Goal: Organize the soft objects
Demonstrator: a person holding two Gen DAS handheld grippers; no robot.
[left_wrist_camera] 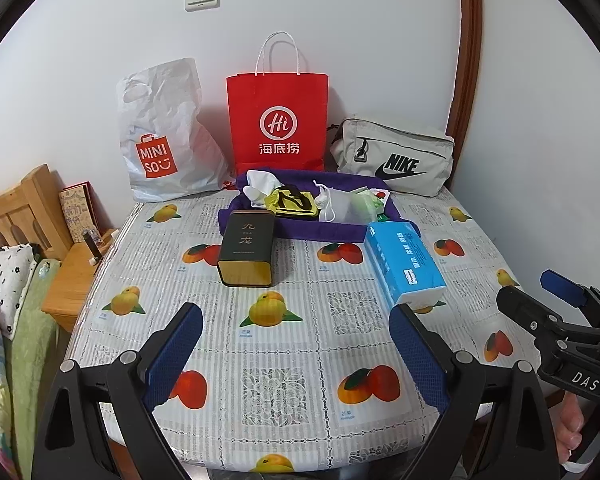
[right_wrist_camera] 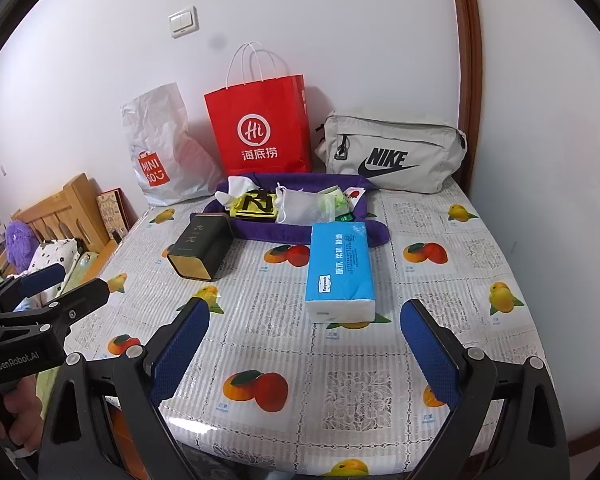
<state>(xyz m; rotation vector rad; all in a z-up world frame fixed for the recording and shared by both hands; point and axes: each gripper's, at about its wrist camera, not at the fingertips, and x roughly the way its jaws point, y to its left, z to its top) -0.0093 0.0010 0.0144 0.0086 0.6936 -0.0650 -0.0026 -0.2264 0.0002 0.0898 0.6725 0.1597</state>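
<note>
Claws, left and right, gape wide, empty; tissue pack and dark tin block the purple tray mid-frame.

A blue tissue pack lies flat, touching a purple fabric tray of small soft items.

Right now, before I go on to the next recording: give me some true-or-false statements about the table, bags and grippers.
1. The blue plastic tissue pack lies on the fruit-print tablecloth. True.
2. The red paper bag lies flat. False: it stands upright against the wall.
3. The left gripper holds the dark rectangular tin. False: it is open and empty.
4. The grey Nike pouch is right of the red bag. True.
5. The right gripper is open. True.
</note>
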